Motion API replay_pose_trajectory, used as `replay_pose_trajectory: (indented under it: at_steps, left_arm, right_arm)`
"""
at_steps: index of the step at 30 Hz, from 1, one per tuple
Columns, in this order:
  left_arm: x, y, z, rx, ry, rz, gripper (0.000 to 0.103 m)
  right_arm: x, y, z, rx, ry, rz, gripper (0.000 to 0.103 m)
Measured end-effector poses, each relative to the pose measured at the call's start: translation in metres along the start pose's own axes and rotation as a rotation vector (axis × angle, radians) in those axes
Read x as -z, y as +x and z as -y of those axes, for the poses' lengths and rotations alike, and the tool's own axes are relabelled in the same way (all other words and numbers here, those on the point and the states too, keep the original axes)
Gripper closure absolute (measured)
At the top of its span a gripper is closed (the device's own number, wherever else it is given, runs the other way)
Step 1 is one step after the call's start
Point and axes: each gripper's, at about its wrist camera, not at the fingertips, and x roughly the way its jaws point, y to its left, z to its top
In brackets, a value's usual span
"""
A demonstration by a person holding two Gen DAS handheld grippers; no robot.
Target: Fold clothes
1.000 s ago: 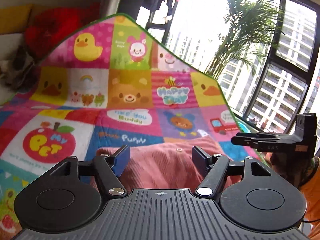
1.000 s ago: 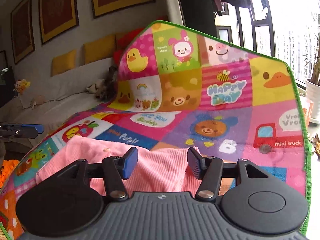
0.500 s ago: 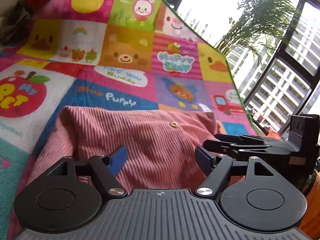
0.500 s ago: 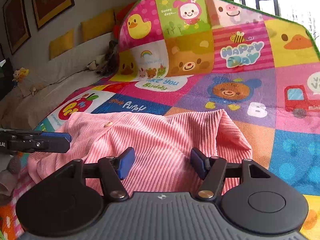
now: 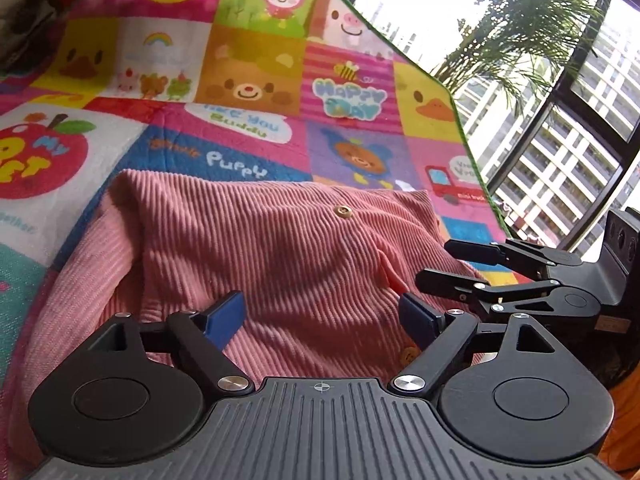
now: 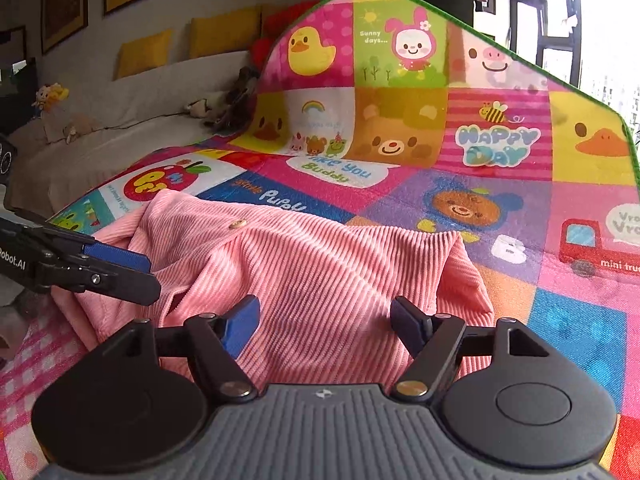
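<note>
A pink corduroy garment (image 5: 280, 248) with small round buttons lies folded in a rough rectangle on a colourful cartoon play mat (image 5: 248, 92). It also shows in the right wrist view (image 6: 320, 272). My left gripper (image 5: 322, 316) is open and empty, hovering just over the garment's near edge. My right gripper (image 6: 324, 320) is open and empty over the garment's near right part. The right gripper shows at the right of the left wrist view (image 5: 468, 264), and the left gripper at the left of the right wrist view (image 6: 140, 272). Both sit close to the garment's sides.
The mat (image 6: 440, 120) curls upward at its far end. A sofa (image 6: 120, 132) with yellow cushions and small soft toys stands behind on the left. Large windows (image 5: 560, 140) and a palm plant (image 5: 520, 40) are at the right.
Both grippers have moved forward and down over the pink garment, which now fills more of each view. Both stay open. The garment has not visibly moved.
</note>
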Motion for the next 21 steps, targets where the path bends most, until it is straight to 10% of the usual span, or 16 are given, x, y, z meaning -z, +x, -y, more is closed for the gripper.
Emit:
replay_pose_trajectory:
  at_steps: [21]
  left_arm:
    - [0.025,-0.08,-0.047,-0.3,-0.041,0.099,0.016]
  right_arm:
    - [0.013,0.007,-0.002,0.0,-0.006,-0.004,0.013]
